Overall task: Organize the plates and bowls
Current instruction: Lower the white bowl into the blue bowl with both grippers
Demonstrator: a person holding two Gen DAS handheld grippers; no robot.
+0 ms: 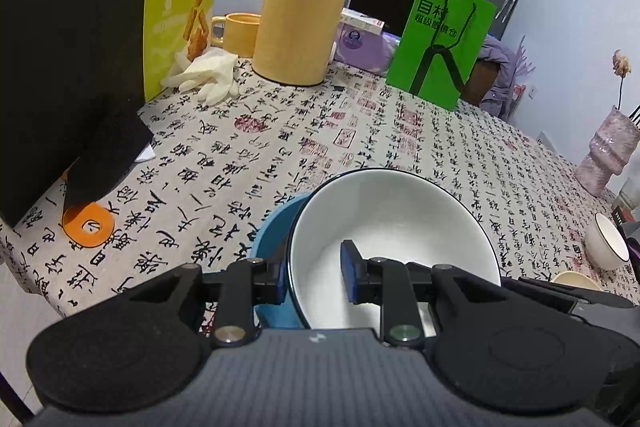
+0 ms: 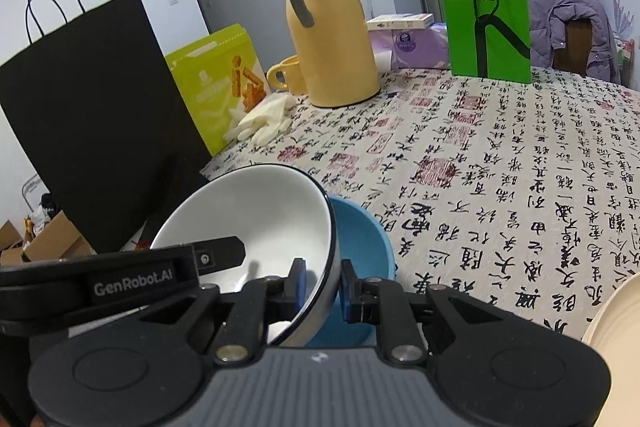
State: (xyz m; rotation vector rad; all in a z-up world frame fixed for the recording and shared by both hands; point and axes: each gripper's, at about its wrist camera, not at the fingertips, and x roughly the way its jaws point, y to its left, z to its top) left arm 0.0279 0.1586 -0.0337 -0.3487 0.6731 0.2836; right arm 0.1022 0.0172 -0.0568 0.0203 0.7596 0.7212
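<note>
A white bowl with a dark rim (image 1: 400,223) (image 2: 260,219) is held tilted over a blue bowl (image 1: 274,231) (image 2: 360,239) on the calligraphy-print tablecloth (image 1: 280,147). My left gripper (image 1: 316,279) is shut on the white bowl's left rim, one pad inside and one outside. My right gripper (image 2: 323,287) is shut on the opposite rim, also with one pad on each side. In the right wrist view the left gripper's finger (image 2: 220,255) reaches into the bowl from the left. The white bowl hides part of the blue bowl.
At the back stand a yellow thermos jug (image 1: 300,7), a yellow mug (image 1: 236,35), a green paper bag (image 1: 440,43) and a black paper bag (image 2: 100,131). White gloves (image 1: 208,75), an orange tape roll (image 1: 88,225), a pink vase (image 1: 608,151), a small white bowl (image 1: 608,243) and a cream plate (image 2: 616,327) lie around.
</note>
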